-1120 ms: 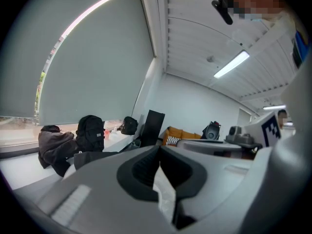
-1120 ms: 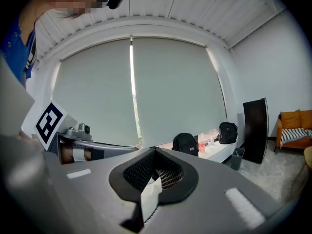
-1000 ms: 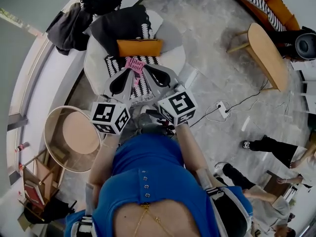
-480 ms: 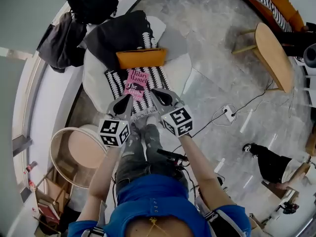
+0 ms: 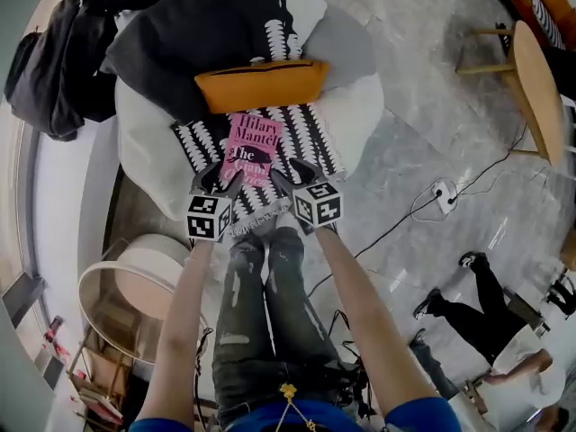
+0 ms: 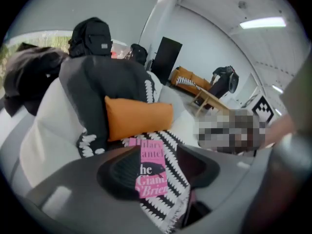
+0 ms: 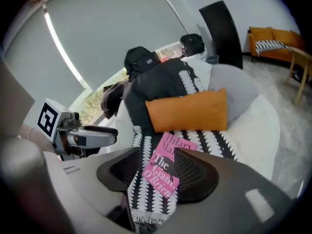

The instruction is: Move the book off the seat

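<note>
One book (image 5: 249, 145), one orange cushion (image 5: 261, 85)

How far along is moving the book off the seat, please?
Nothing is done yet: the pink book lies on the striped blanket on the seat. In hand: the left gripper and right gripper, jaws just opened and empty, hover by it. Left: gripping and moving it.

Grey marble floor (image 5: 409, 129) — wooden table (image 5: 533, 75) at right.
</note>
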Available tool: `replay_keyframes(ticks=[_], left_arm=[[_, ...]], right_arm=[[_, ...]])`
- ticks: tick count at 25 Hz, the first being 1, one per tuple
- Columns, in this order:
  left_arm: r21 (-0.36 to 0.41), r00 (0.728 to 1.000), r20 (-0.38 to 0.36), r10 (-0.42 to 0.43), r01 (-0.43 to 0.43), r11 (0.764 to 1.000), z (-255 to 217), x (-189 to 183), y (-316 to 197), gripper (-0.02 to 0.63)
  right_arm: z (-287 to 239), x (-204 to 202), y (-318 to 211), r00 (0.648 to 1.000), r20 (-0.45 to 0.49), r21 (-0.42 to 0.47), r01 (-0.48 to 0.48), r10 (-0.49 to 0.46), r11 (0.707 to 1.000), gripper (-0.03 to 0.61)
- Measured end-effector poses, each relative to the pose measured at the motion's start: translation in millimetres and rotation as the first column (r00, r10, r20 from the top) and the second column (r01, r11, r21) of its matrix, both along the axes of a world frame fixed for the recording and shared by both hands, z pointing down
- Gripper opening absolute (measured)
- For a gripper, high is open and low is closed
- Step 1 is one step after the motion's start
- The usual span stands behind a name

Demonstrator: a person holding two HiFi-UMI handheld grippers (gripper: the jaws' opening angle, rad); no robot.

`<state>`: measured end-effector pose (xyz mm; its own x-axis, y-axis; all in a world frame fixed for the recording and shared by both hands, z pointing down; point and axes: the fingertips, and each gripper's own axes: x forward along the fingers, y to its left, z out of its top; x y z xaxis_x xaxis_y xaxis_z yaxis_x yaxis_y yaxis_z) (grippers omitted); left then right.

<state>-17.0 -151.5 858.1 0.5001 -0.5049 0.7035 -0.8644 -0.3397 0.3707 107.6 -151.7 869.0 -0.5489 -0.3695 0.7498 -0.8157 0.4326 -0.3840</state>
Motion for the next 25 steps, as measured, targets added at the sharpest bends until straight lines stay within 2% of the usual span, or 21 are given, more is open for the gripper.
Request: replay_keyframes(ticks=[2,6,10,12,15,20,25], left_arm=[[-0.044,1.000,-0.024,-0.010,0.009,0.999,60.8,-2.6,-3.1,0.279],[-0.143,0.999,-0.039,-0.017,0.011,0.990,162.9,-5.4,7.6,0.295],[-0.178,0.998,-0.016,0.068,-0.070,0.982,225.1,-4.8,21.2,0.295],[-0.188,0.997,-0.010,0.081,-0.081,0.979,245.8,-6.2,26.2,0.286],[-0.196,0.996,-0.021,0.087,-0.089,0.977,262.2,-5.5,29.5,0.271],[-0.217,0.994,-0.030,0.103,-0.107,0.970,254.7,1.0,38.1,0.250],[-0.224,0.997,-0.035,0.076,-0.081,0.971,209.9,10.3,44.1,0.249]], right_arm=[[59.3,5.2,2.3,0.999,-0.010,-0.057,-0.049,0.048,0.997,0.216],[151.7,7.2,19.8,0.997,-0.037,-0.150,-0.080,0.075,0.985,0.218],[209.6,-1.5,23.1,0.997,-0.039,-0.179,-0.078,0.072,0.981,0.223],[229.4,-5.0,23.9,0.995,-0.040,-0.198,-0.092,0.086,0.976,0.221],[246.7,-13.1,26.3,0.995,-0.014,-0.223,-0.100,0.100,0.970,0.152],[237.2,-7.1,31.3,0.996,0.009,-0.217,-0.090,0.094,0.972,0.138],[189.3,1.1,31.4,0.998,-0.025,-0.212,-0.061,0.057,0.975,0.138]])
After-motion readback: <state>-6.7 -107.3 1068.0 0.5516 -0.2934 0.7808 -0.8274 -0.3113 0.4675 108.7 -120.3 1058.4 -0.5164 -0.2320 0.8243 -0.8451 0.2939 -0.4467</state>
